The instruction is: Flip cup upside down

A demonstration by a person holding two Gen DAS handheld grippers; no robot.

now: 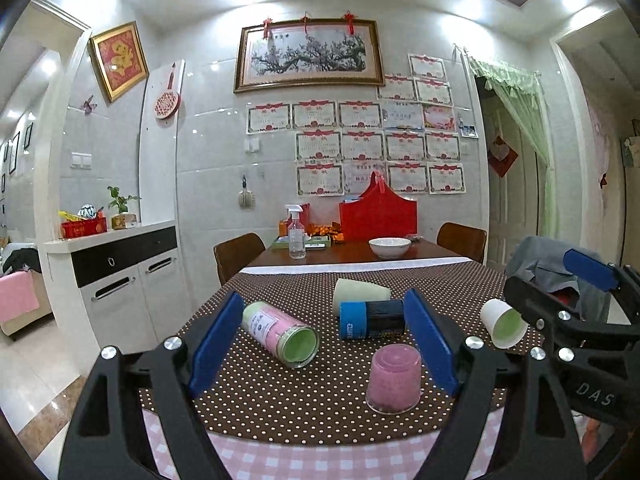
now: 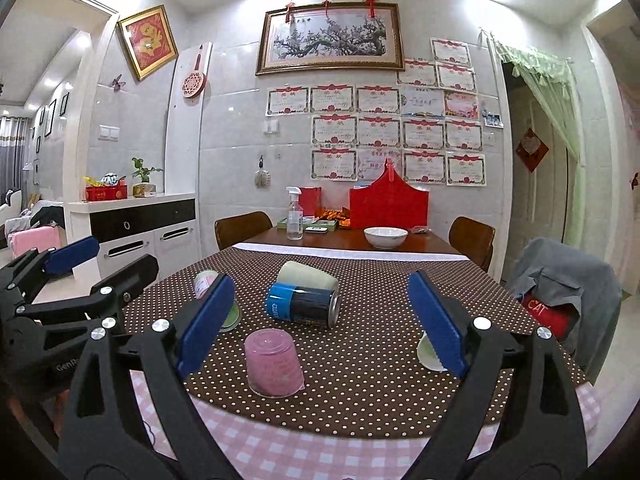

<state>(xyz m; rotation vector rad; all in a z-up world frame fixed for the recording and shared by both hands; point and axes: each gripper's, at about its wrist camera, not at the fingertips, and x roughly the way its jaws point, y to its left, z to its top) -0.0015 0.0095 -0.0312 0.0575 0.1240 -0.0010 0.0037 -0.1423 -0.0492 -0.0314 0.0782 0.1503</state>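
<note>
L gripper: jaws spread wide, nothing between pads, hovering over near edge of surface; also seen from R wrist view at 9 o'clock, likewise apart.
R gripper: jaws wide apart, holding nothing; in L wrist view it shows at 3 o'clock.
Pink cup: translucent, already mouth-down, base up, standing on the dotted cloth; nearest item, at 6 o'clock of the can. In L wrist view it sits just inside the R pad of the L gripper, not touched.
Can: blue/black, on its side, just behind pink cup, touching the beige cup at 12 o'clock.
Beige cup: lying on its side, base toward cam.
Pink-label cup: on its side, green inside facing cam, at 9 o'clock of the can; partly hidden behind L pad in R wrist view.
White paper cup: on its side, green inside, at 3 o'clock of the can, near R gripper tip.
Surface: brown polka-dot cloth over pink check cloth.
Far end: white bowl at 12 o'clock, spray bottle at 11 o'clock, red box behind the bowl.
</note>
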